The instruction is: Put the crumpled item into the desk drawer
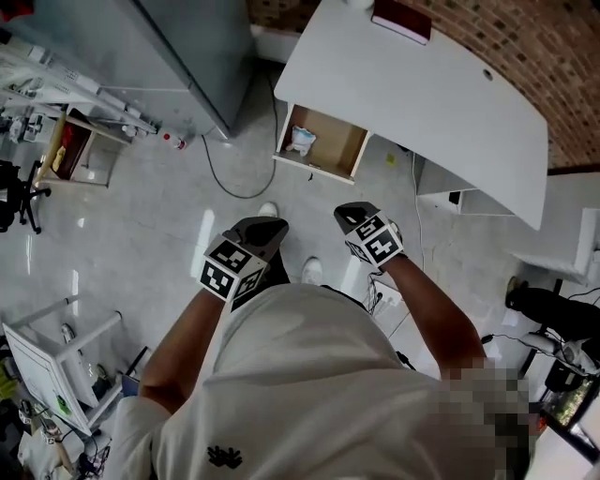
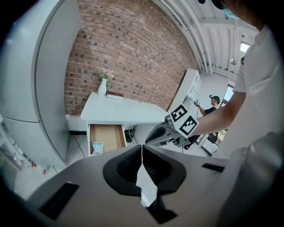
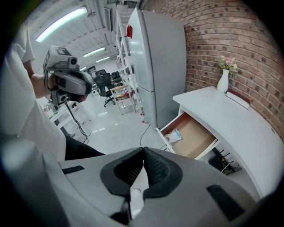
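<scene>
The crumpled item (image 1: 302,140), a pale blue-white wad, lies inside the open wooden drawer (image 1: 333,150) of the white desk (image 1: 422,94). The left gripper view shows the crumpled item (image 2: 97,147) at the drawer's (image 2: 108,136) front left, and the right gripper view shows the crumpled item (image 3: 173,135) in the drawer (image 3: 193,138) too. My left gripper (image 1: 265,231) and right gripper (image 1: 349,217) hang side by side above the floor, well short of the drawer. Both are shut with nothing between the jaws (image 2: 142,153) (image 3: 143,156).
A tall grey cabinet (image 1: 178,47) stands left of the desk, with a black cable (image 1: 220,173) on the floor beside it. A white vase (image 2: 102,87) and a dark red book (image 1: 401,19) sit on the desk. Shelving and chairs crowd the far left.
</scene>
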A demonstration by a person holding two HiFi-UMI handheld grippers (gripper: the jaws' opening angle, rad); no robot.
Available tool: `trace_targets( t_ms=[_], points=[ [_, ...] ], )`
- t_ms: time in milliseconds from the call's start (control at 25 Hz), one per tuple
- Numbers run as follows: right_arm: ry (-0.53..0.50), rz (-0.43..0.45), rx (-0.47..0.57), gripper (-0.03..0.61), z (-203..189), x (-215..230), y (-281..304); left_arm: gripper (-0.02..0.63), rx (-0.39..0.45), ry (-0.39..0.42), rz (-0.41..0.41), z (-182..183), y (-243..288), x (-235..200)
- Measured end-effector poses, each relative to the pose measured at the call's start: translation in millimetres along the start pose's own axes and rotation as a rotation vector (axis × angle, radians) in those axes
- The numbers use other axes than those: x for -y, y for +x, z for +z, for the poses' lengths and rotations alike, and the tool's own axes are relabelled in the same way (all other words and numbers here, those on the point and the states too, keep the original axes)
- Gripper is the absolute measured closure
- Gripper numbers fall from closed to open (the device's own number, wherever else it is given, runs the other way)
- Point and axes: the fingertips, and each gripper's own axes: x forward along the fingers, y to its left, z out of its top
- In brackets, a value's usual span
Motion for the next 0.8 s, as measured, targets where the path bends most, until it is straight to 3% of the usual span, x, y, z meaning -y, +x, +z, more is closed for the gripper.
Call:
trace_targets(
  t_ms=[200,360,800],
  points=[
    [0.024,0.028,0.016,0.549,-7.7,-37.0,-47.4,0.589,0.005,0.018,0.007,1.8,-12.5,25.8],
    [-0.016,0.058,0.022,0.549,-16.5,-67.3,-73.8,0.589,0.015,0.027,0.007,-3.2,-20.5,48.8],
    [-0.040,0.066,0.091,0.549,-22.7,-109.6,-109.9,0.589,0.034,0.024,0.043,-25.6,-39.1,86.1]
  ],
)
